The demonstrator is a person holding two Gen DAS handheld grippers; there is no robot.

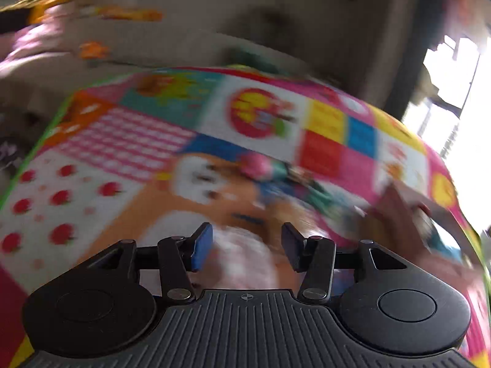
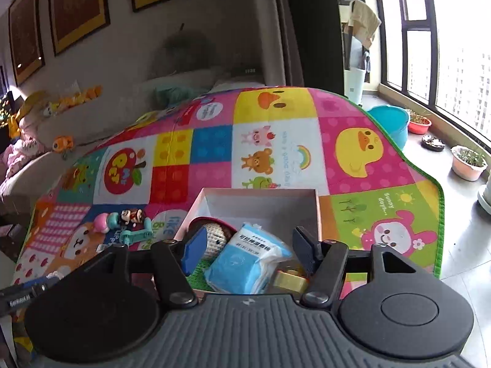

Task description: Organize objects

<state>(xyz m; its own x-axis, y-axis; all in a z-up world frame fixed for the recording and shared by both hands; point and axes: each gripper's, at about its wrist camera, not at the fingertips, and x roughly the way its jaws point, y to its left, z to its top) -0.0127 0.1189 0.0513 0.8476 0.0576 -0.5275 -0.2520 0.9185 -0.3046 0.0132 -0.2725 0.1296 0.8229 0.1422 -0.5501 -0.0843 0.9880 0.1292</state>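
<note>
Going left to right over my play mat [image 2: 362, 116]: the apple patch has colourful letters I can't make out, then a white circle near the toys reads "like" plus something I can't finish. The animal patch has a line of small upside-down text next to a rainbow, too tiny for me to read, and the green patch on the right says "sunny days...".

Small toys [image 2: 129, 222] (a pink-headed figure, a teal scooter thing) sit on the mat just left of the box [image 2: 317, 211]. In the box: a crocheted ball [image 2: 216, 236], a blue tissue pack [image 2: 245, 263] with Chinese print I can't read, and a tape roll [image 2: 290, 280] at the near edge.

My left gripper [image 1: 247, 245] is all motion blur, jaws partway apart with nothing between them, hovering over the mat. My right gripper [image 2: 247, 250] sits over the box, jaws apart, straddling the tissue pack without pinching it.
</note>
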